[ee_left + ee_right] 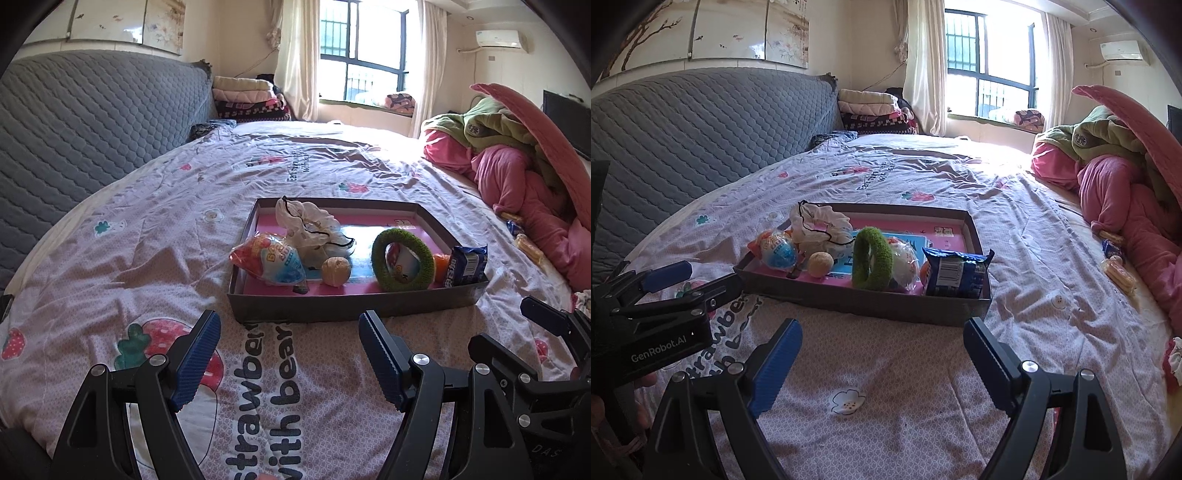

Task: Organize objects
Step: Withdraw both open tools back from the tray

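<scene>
Both claws hang released over the bed [110, 258], empty: our left claw [288, 354] and our right claw [882, 354] sit just near of the shallow cardboard tray [332, 306]. We judge the gathering mostly done, since the tray already holds a wrapped toy egg [269, 262], a white cloth pouch [310, 225], a small tan ball [335, 270], a green knitted ring [402, 258] standing on edge, and a blue snack packet [466, 264] leaning in the near right corner. Loose snacks [1117, 266] lie well right of the tray, beside the pink quilt [1126, 206]; what they are exactly we cannot tell at this blur. Next, we think, our right claw should swing right and close on one. The tray's long axis runs left to right, its long side facing us.
</scene>
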Motion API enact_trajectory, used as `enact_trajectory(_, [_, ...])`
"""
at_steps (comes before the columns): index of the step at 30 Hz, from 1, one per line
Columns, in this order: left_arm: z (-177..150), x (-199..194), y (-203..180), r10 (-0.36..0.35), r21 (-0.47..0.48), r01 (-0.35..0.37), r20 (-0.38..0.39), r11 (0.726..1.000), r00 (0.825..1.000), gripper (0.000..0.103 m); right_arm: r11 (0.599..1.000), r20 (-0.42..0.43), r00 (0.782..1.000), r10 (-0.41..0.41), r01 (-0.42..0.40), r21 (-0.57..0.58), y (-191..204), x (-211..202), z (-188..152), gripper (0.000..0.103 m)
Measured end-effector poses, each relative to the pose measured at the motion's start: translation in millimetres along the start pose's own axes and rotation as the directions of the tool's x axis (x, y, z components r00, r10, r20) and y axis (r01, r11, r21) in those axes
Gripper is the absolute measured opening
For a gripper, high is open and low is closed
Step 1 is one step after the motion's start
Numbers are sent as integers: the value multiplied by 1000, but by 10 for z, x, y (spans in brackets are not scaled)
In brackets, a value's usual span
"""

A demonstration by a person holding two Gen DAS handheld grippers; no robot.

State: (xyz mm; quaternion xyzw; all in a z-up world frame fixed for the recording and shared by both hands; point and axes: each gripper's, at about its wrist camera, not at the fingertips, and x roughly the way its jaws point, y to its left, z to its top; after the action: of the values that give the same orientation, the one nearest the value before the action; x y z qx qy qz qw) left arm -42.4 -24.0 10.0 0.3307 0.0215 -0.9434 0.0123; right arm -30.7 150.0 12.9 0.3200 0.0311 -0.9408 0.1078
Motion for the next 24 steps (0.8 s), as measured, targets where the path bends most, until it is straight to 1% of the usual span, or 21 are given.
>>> enact_trajectory(4, [-59,69,-11,-1,8,1,-12,1000,1000,78,1000,-12,1000,-6,6,-5,-6,61,-56,89])
enact_trajectory(8, [-134,136,-51,-17,19,17,-28,1000,999,78,1000,-33,999,4,-4,1,-13,131,-134,89])
enact_trajectory(11, [-194,183,-74,-7,29,9,-43,1000,999,78,1000,-55,998,-1,1,4,-26,189,-175,89])
enact_trajectory(16, [-270,261,-56,0,14,1,-66,1000,998,78,1000,-77,997,-4,5,10,-35,240,-236,89])
enact_trajectory(19, [-304,295,-48,-1,8,2,-80,1000,997,78,1000,-80,997,-4,6,18,-41,255,-267,89])
enact_trajectory(24, [-350,304,-58,-2,12,3,-83,1000,997,78,999,-61,998,-12,14,39,-50,228,-316,89])
